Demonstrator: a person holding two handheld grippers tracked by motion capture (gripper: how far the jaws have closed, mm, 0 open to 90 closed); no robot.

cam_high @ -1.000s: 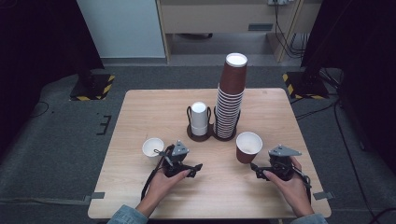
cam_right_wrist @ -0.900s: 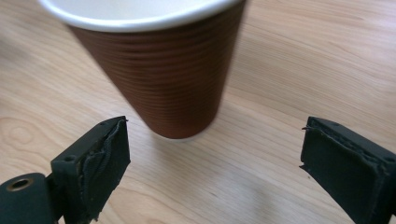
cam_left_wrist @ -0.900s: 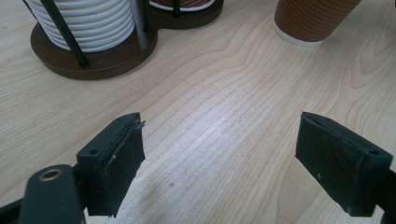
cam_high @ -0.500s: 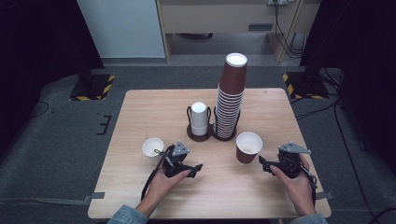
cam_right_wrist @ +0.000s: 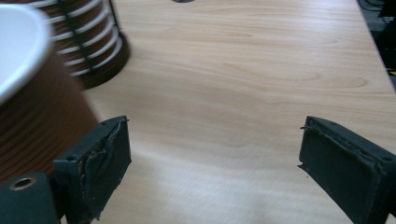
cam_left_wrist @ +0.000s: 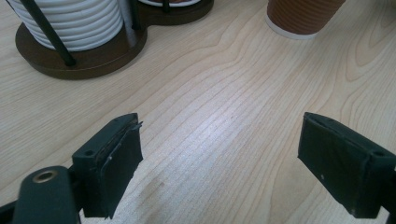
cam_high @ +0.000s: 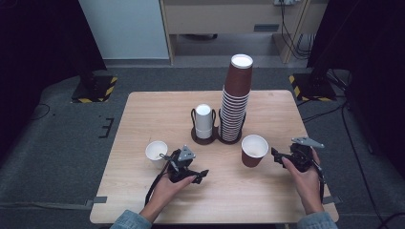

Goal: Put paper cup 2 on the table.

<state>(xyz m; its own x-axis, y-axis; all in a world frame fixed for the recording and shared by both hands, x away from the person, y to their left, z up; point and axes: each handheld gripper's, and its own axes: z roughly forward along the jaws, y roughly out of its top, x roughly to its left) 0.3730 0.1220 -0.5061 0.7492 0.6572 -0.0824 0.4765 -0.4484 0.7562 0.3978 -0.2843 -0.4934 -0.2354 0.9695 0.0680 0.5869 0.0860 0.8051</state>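
Upright brown cup [cam_high: 254, 150], mouth up, seemingly just beside right gripper [cam_high: 278, 155]; both grippers' jaws wide, empty.

No legible text, label, brand, number or sign is found in any view. The cups carry plain surfaces: the brown cup [cam_high: 254, 150], the white cup [cam_high: 156, 152] and both stacks in the holder [cam_high: 216, 137] show ribbing only, no print. The table [cam_high: 143, 114] shows bare wood grain. The yellow-and-black striped markings [cam_high: 98, 89] on the floor stands are hazard striping without any wording.
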